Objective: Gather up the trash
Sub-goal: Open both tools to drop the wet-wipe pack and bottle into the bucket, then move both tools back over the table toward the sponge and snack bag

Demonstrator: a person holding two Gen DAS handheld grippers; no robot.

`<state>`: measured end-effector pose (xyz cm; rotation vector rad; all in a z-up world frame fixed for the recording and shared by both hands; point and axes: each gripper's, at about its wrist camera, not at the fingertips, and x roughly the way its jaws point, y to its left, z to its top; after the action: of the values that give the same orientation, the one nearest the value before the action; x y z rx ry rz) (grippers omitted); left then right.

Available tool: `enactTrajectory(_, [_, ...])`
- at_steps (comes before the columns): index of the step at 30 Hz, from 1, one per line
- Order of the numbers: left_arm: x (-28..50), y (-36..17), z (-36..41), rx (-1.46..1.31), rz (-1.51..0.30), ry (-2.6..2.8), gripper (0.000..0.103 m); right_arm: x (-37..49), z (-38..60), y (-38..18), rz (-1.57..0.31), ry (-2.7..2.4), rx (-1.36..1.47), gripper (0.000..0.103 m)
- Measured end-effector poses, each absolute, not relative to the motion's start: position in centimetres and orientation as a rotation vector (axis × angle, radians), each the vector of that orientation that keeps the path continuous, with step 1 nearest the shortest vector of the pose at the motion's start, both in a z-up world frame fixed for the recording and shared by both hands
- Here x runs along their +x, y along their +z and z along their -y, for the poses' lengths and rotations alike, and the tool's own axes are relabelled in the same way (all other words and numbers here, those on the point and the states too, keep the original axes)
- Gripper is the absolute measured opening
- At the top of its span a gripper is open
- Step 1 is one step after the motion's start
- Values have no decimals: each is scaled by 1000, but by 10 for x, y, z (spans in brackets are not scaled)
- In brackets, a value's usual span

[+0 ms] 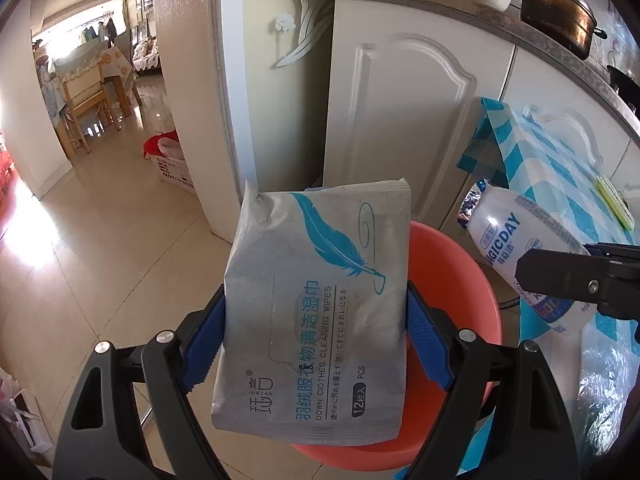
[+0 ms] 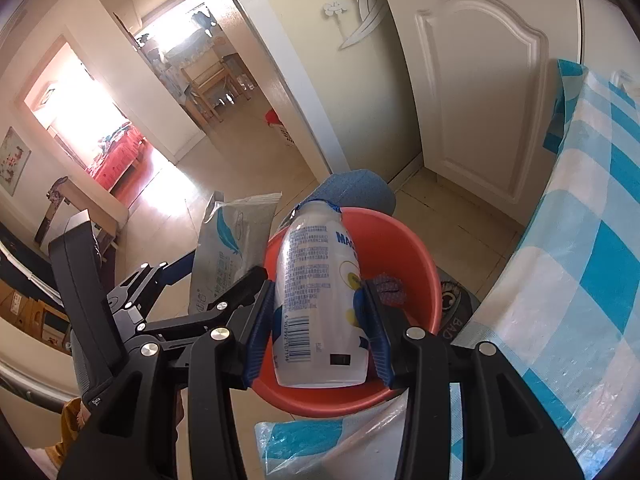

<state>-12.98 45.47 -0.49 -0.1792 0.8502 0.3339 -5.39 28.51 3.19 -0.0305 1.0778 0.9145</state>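
Both grippers hold trash over the orange bucket (image 2: 400, 240).
Left gripper (image 1: 316, 332) clamps a wipes pack (image 1: 316, 304), right gripper (image 2: 320, 316) a bottle (image 2: 320, 304) (the pack overhangs the rim and could drop outside).

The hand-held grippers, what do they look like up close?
Both match: the left hand-held gripper and right hand-held gripper have black angular arms with cut-out slots, round silver pivot bolts and blue ribbed pads on the fingers. No cables show.

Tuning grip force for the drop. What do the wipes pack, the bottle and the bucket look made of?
Wipes pack: soft matte plastic film, probably; creased, crimped end seams.
Bottle: translucent white plastic, semi-gloss, printed label; foil on its mouth is crinkled and shiny.
Bucket: smooth orange-red moulded plastic with an even, slightly glossy wall.
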Motion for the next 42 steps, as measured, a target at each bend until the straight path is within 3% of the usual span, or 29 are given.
enactTrajectory(6, [-129, -16, -452, -177, -886, 327, 84, -56, -288, 28, -1081, 905, -42, 45])
enactTrajectory(10, [-126, -26, -452, -164, -927, 331, 91, -57, -280, 32, -1059, 886, -22, 57])
enactTrajectory(13, [-128, -29, -457, -191, -936, 345, 91, -57, -270, 40, -1013, 852, -24, 74])
enactTrajectory(17, [-130, -26, -458, -178, -934, 362, 91, -54, -252, 49, -986, 839, 22, 80])
enactTrajectory(33, [-128, 0, -439, -131, -898, 375, 92, -55, -199, 62, -944, 777, 120, 81])
enactTrajectory(35, [-127, 3, -435, -124, -896, 378, 92, -56, -192, 63, -937, 769, 124, 89])
enactTrajectory(42, [-126, 18, -415, -90, -872, 372, 96, -63, -162, 66, -917, 743, 154, 90])
